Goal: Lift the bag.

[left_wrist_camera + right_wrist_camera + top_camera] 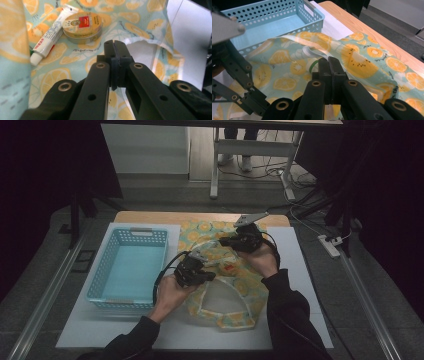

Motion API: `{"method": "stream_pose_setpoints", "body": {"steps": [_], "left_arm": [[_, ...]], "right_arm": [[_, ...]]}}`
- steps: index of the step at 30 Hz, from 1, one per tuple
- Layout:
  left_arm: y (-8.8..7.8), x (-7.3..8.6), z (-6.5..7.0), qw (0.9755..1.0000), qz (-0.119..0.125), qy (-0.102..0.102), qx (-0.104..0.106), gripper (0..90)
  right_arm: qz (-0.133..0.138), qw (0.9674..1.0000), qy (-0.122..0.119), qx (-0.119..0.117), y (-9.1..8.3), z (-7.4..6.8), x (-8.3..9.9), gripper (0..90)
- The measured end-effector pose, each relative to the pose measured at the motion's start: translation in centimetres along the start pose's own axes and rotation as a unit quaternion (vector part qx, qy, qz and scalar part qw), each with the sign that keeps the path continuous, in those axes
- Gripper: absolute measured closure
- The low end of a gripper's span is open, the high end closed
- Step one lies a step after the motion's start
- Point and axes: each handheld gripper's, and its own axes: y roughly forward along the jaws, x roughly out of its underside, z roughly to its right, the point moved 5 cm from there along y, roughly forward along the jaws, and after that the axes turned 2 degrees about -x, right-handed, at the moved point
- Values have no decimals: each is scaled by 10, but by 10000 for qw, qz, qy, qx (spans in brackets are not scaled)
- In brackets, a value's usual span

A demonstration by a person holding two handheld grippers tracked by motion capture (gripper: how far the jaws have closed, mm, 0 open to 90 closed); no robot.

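A white mat [300, 270] covers the wooden table [150, 216], dark room all around. The lemon cloth [240, 290] lies mid-frame; the blue basket [127, 270] sits left. The left gripper [115, 47] and right gripper [329, 63] are both pressed together above the cloth, holding nothing visible

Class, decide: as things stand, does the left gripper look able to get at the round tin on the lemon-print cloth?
Probably yes: the round tin lies uncovered just ahead of the left gripper, with nothing between them, though its jaws are shut.
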Motion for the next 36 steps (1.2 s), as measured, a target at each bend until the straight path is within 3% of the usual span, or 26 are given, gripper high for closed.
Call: {"method": "stream_pose_setpoints", "body": {"steps": [7,22,29,36], "left_arm": [[-20,-21,-4,9995,300,-20,76,900],[-65,-67,-18,9975,709,-17,59,900],[-81,-88,-27,9959,898,-78,56,900],[-96,-110,-32,9947,1025,-15,-36,900]], "right_arm": [[1,9999,-29,-97,-4,-1,-11,900],[54,9998,-103,-160,-23,-6,-38,900],[180,9997,-37,-188,-35,-1,-48,900],[280,9995,-81,-146,-48,1,-62,900]]}}
